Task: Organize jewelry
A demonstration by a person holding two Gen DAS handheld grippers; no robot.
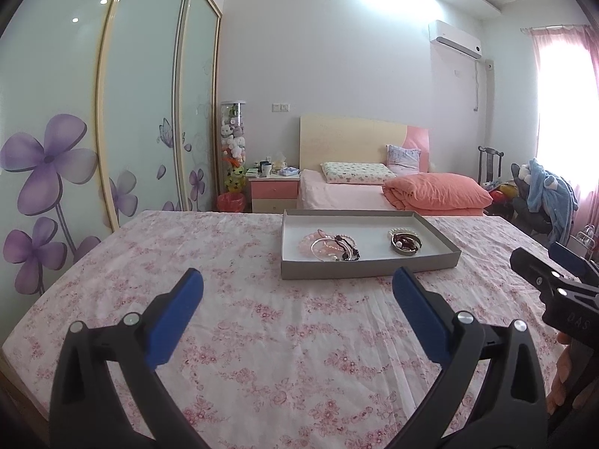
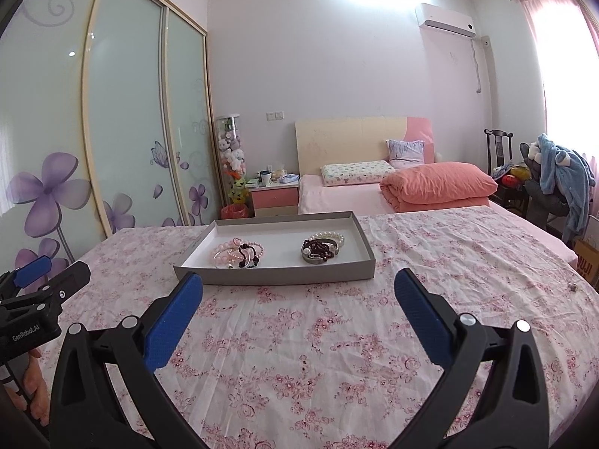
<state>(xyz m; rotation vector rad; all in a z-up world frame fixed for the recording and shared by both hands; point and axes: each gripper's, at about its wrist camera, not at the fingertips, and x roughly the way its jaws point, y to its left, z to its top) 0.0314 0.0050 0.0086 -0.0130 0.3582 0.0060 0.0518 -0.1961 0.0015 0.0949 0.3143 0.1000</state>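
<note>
One floral-sheeted table (image 2: 299, 336), one grey tray (image 2: 277, 275) at its far middle, holding two bracelet heaps: pink pile (image 2: 239, 252) left, dark pile (image 2: 322, 249) right. Left gripper (image 1: 297, 288) and right gripper (image 2: 298, 290) both gape wide, empty, near side.

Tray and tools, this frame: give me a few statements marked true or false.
1. Both tools, left and right, are open and empty. True.
2. The tray holds two clusters of bracelets. True: a pink cluster and a dark cluster.
3. The tray lies on a bare wooden table. False: it lies on a floral cloth.
4. The right tool grips a pearl bracelet. False: it holds nothing, short of the tray.
</note>
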